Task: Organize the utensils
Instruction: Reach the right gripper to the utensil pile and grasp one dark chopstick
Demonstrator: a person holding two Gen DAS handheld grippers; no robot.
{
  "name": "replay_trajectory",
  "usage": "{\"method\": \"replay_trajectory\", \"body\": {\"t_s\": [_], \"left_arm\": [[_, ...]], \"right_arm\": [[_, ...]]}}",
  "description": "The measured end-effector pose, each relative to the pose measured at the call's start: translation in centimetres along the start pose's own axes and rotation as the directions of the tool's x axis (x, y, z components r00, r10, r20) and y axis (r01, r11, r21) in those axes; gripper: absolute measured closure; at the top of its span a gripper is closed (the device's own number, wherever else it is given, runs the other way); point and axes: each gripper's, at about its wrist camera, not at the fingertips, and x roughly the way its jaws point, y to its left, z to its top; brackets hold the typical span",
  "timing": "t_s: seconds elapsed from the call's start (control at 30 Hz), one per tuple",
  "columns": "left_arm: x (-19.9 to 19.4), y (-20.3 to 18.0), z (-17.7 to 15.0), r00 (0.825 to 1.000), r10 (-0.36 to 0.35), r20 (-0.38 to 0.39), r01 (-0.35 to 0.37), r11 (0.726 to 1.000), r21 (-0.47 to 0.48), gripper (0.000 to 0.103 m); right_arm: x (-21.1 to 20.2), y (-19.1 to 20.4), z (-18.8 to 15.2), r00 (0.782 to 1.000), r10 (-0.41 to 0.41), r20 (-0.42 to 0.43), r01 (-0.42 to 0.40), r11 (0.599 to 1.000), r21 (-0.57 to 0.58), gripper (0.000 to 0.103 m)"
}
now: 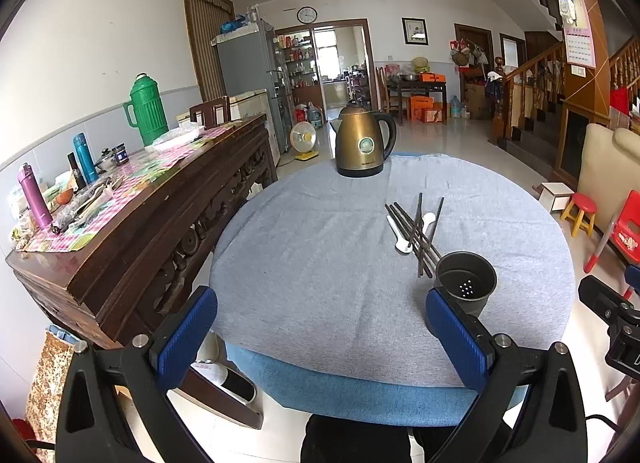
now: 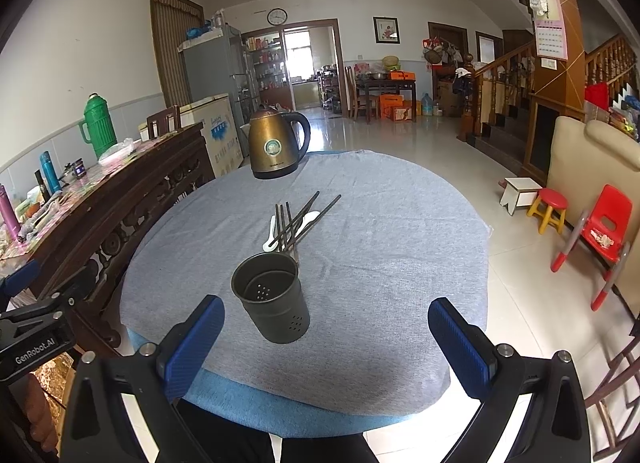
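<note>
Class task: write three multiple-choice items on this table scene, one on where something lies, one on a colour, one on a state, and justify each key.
1. The chopsticks lie:
A. inside the holder
B. on the cloth, between holder and kettle
C. on the sideboard

2. The kettle body is:
A. bronze-gold
B. red
C. white

3. The utensil holder is:
A. tipped over
B. upright and full
C. upright and empty

Key: B, they rest piled with white spoons on the grey cloth; A, metallic bronze-gold shell; C, its perforated bottom shows bare.
</note>
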Motion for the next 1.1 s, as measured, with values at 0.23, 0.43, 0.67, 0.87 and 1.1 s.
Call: {"method": "replay_trajectory", "body": {"t_s": [0.23,0.43,0.67,0.87,1.1], "left_arm": [[2.0,0.0,0.4,0.999,-0.012,-0.032,0.012,1.000,0.007,0.000],[7.0,1.2,2.2,0.986,-0.106,-0.125,0.104,0.994,-0.024,0.000],[16.5,2.6,5.8,0.945,-0.228,-0.233,0.204,0.971,-0.122,0.000],[25.2,0.7,8.7,0.897,-0.308,-0.316,0.276,0.950,-0.143,0.021],[34.4,-1.5,10.8,0.810,-0.398,-0.431,0.332,0.917,-0.222,0.040]], "right_arm": [[1.6,-0.3,0.6,1.000,0.011,-0.029,-0.011,1.000,0.008,0.000],[5.5,-3.0,3.6,0.989,0.115,-0.089,-0.104,0.988,0.110,0.000],[15.2,-6.2,9.4,0.942,0.285,-0.177,-0.235,0.937,0.257,0.005],[27.2,-7.5,12.6,0.876,0.411,-0.251,-0.277,0.856,0.436,0.026],[40.1,-7.7,14.0,0.834,0.417,-0.362,-0.174,0.821,0.544,0.049]]}}
